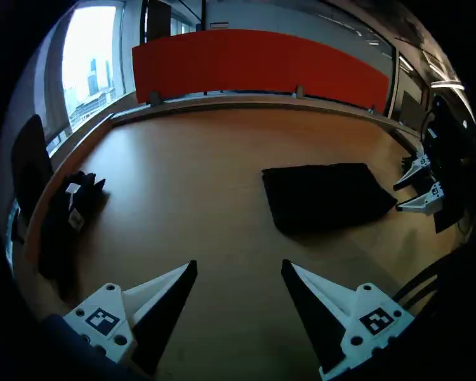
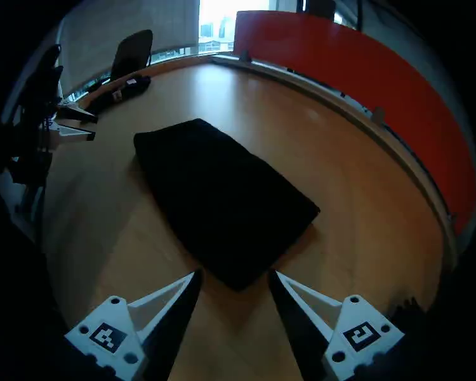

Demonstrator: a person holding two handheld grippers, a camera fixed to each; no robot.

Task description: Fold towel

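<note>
A black towel (image 1: pixel 327 195) lies folded into a flat rectangle on the wooden table (image 1: pixel 193 171). In the left gripper view my left gripper (image 1: pixel 239 267) stands open above bare wood, well short of the towel and to its left. The right gripper (image 1: pixel 417 184) appears at the towel's right edge there, open. In the right gripper view the towel (image 2: pixel 222 197) stretches away from me, its near corner just ahead of my open right gripper (image 2: pixel 235 276). Nothing is between either pair of fingers. The left gripper (image 2: pixel 76 122) is far off at the left of that view.
A red divider panel (image 1: pixel 257 63) runs along the table's far edge. A black bundle with white tags (image 1: pixel 73 203) lies at the table's left side, beside a dark chair (image 1: pixel 28 165). Windows stand behind. Open wood surrounds the towel.
</note>
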